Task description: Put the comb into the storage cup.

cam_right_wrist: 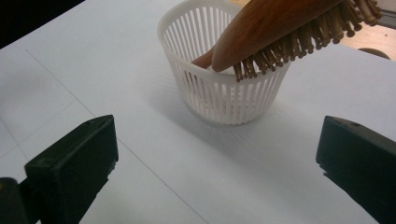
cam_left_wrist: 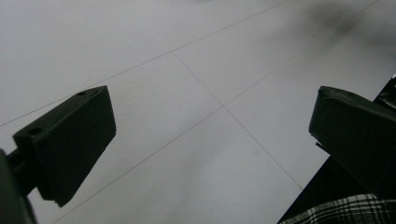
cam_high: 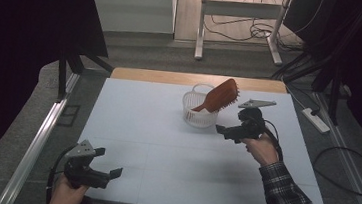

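Observation:
A white slotted basket (cam_high: 199,110) (cam_right_wrist: 224,88) stands at the back middle of the white table. A wooden hairbrush (cam_high: 218,96) (cam_right_wrist: 275,32) leans in it, handle down inside, bristled head sticking out over the rim to the right. My right gripper (cam_high: 224,131) (cam_right_wrist: 217,168) is open just in front and to the right of the basket, with nothing between its jaws. My left gripper (cam_high: 107,168) (cam_left_wrist: 212,135) is open low over the table's front left corner, over bare surface.
The white table (cam_high: 164,150) has a wooden strip along its far edge. A power strip (cam_high: 315,120) and cables lie on the floor to the right. A metal rail (cam_high: 34,143) runs along the left side. A desk frame (cam_high: 201,28) stands behind.

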Available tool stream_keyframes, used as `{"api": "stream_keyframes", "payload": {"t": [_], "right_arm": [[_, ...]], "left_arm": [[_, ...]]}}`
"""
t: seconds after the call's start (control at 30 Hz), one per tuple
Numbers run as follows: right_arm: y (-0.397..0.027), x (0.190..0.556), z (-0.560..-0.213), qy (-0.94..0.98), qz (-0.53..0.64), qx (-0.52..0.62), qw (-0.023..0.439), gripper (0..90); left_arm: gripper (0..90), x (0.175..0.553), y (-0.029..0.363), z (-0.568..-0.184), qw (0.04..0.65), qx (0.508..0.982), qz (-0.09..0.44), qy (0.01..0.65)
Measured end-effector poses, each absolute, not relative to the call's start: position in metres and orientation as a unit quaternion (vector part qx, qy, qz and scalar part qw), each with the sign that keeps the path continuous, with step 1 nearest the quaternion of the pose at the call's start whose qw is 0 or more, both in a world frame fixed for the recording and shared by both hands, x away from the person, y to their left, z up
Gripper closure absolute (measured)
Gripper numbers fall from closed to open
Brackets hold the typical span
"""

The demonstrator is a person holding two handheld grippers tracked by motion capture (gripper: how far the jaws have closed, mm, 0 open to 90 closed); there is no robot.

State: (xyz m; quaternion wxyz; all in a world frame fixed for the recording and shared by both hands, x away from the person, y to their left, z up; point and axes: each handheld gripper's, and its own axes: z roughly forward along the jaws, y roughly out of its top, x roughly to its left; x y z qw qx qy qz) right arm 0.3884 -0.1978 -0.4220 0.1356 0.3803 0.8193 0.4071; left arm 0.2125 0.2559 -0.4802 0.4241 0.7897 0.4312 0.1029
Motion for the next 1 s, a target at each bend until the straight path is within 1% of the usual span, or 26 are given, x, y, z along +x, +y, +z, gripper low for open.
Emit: {"api": "stream_keyframes", "payload": {"t": [0.3,1.0], "right_arm": [[-0.197,0.379,-0.425,0.825,0.405,0.37,0.139,0.0],[-0.204,0.364,-0.435,0.828,0.403,0.368,0.127,0.0]], "left_arm": [[0.4,0.213,0.256,-0.48,0.425,0.789,0.103,0.432],[0.3,0.213,0.257,-0.481,0.426,0.787,0.102,0.435]]}}
